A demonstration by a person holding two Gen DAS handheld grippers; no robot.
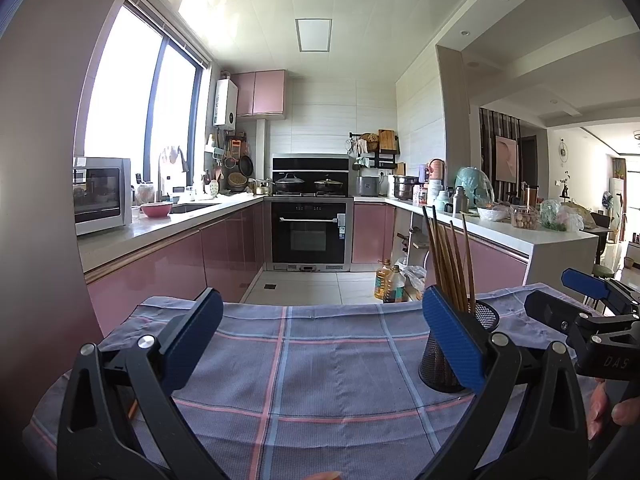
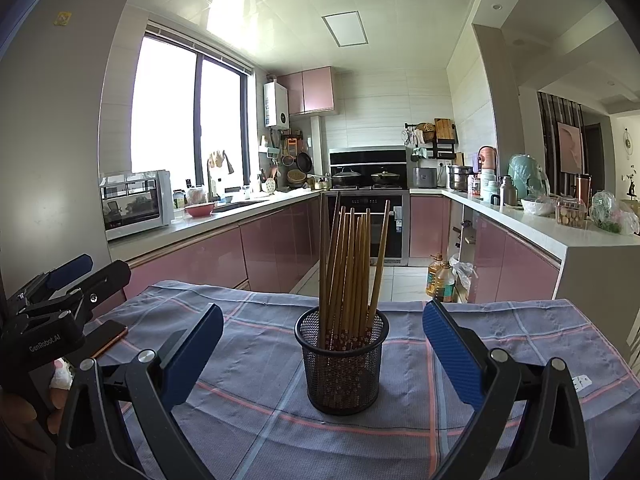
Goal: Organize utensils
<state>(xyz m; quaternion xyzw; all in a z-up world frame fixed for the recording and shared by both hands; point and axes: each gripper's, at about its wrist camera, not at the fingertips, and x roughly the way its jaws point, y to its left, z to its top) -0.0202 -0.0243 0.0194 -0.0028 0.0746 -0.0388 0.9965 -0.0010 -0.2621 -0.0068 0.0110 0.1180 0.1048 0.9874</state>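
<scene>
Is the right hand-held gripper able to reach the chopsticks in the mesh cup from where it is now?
Probably yes. The right hand-held gripper is open and faces the mesh cup directly, with only bare tablecloth between them. The chopsticks stand upright, free above the rim.

Wooden chopsticks stand upright — in black mesh cup.

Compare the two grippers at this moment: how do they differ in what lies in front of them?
The right gripper frames the mesh holder of chopsticks squarely between its fingers; the left gripper faces bare checked cloth, with the holder off by its right finger. Both are open, empty and low over the table.
</scene>
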